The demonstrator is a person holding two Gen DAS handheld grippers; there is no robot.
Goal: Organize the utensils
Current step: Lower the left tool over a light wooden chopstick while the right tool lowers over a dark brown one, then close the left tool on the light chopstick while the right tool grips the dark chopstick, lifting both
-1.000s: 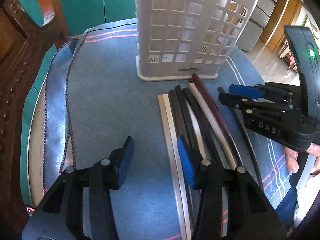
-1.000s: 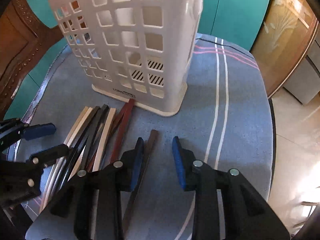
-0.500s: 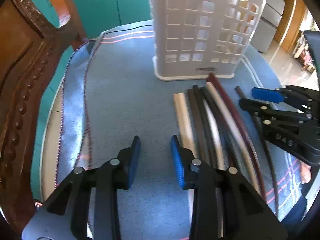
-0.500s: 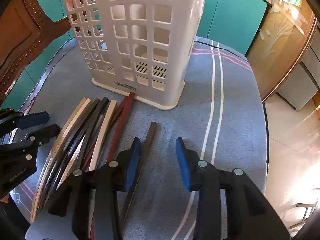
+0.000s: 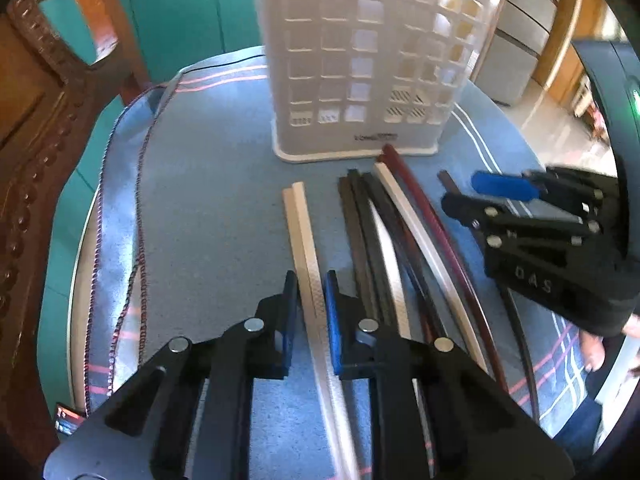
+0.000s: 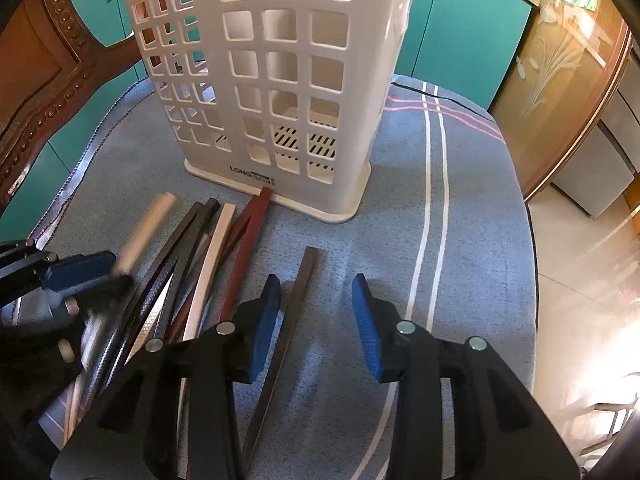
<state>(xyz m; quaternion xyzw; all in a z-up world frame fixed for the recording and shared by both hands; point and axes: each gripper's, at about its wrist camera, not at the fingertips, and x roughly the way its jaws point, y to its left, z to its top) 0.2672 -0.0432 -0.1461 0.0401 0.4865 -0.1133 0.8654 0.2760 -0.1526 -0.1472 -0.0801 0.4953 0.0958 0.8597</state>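
Several long chopsticks (image 5: pixel 384 232) in black, white and dark red lie side by side on the blue cloth in front of a white slotted basket (image 5: pixel 360 60). My left gripper (image 5: pixel 311 280) has a cream pair of chopsticks (image 5: pixel 300 220) between its blue pads, and its jaws are closing and pressing on it. From the right wrist this cream pair (image 6: pixel 148 232) is blurred beside the left gripper (image 6: pixel 80 276). My right gripper (image 6: pixel 316 284) is open over a single dark brown chopstick (image 6: pixel 298 300), which lies close to its left pad. The basket (image 6: pixel 280 80) stands upright just beyond.
The blue striped cloth (image 6: pixel 400 240) covers a rounded table whose right edge drops to a tiled floor. A carved wooden chair (image 5: pixel 32 160) stands at the left. Teal cabinets (image 6: pixel 460 20) line the back. A person's hand (image 5: pixel 592 352) holds the right gripper (image 5: pixel 460 191).
The left gripper's jaws have narrowed onto the cream pair, which now lies apart to the left of the bundle. The right gripper's jaws have widened slightly over the dark brown chopstick.
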